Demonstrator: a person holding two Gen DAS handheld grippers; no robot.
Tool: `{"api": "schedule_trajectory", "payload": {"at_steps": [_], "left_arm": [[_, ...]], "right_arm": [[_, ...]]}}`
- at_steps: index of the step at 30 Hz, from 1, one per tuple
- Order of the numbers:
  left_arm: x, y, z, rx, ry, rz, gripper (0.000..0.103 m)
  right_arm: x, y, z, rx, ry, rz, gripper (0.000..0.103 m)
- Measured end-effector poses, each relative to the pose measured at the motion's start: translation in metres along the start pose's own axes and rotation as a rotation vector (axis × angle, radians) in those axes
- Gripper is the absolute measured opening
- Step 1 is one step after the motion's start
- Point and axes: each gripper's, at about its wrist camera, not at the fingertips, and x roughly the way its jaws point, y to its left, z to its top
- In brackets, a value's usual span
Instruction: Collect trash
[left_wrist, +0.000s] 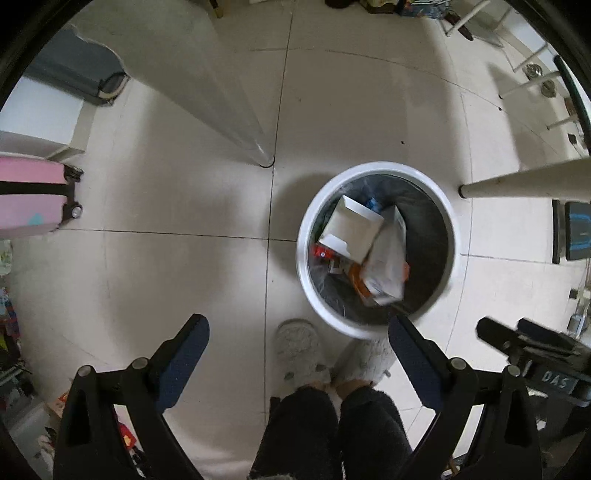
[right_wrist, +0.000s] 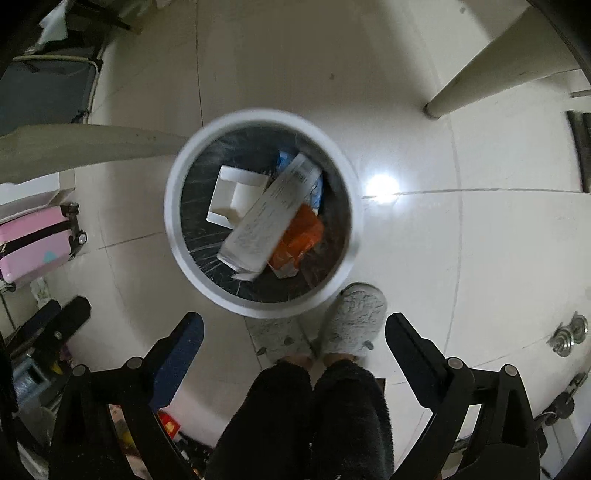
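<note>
Both tongs gape wide and hold nothing — the left tongs (left_wrist: 299, 352) and right tongs (right_wrist: 294, 349) hang above the floor (left_wrist: 166, 184), over two grey slippers (right_wrist: 352, 317). The trash lies in the one white bin (right_wrist: 173, 206) on the floor: one open white box (right_wrist: 229, 195), one long pale carton (right_wrist: 266, 218), one orange pack (right_wrist: 303, 236), some blue scraps. I judge the drop done — keep the tongs spread and lift straight up, clear of the rim.
</note>
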Motion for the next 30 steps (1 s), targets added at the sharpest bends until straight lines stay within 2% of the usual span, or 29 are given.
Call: {"api": "schedule_trajectory", "payload": {"at_steps": [5, 15, 18, 23, 30], "left_arm": [[-0.06, -0.008, -0.023, 0.014, -0.024, 0.005, 0.099], [-0.2, -0.013, -0.061, 0.054, -0.069, -0.033, 0.099], [-0.248, -0.011, -0.074, 0.071, -0.098, -0.045, 0.099], [-0.327, -0.01, -0.094, 0.081, -0.132, -0.129, 0.099], [-0.424, -0.009, -0.117, 0.092, -0.223, -0.249, 0.099]], "right_arm": [[-0.079, 0.006, -0.031, -0.028, -0.093, -0.071, 0.1], [-0.257, 0.031, -0.116, -0.044, -0.168, -0.054, 0.1], [-0.311, 0.037, -0.143, -0.048, -0.189, -0.02, 0.1], [-0.401, 0.046, -0.183, -0.077, -0.218, 0.049, 0.1], [-0.502, 0.049, -0.228, -0.12, -0.257, 0.166, 0.1]]}}
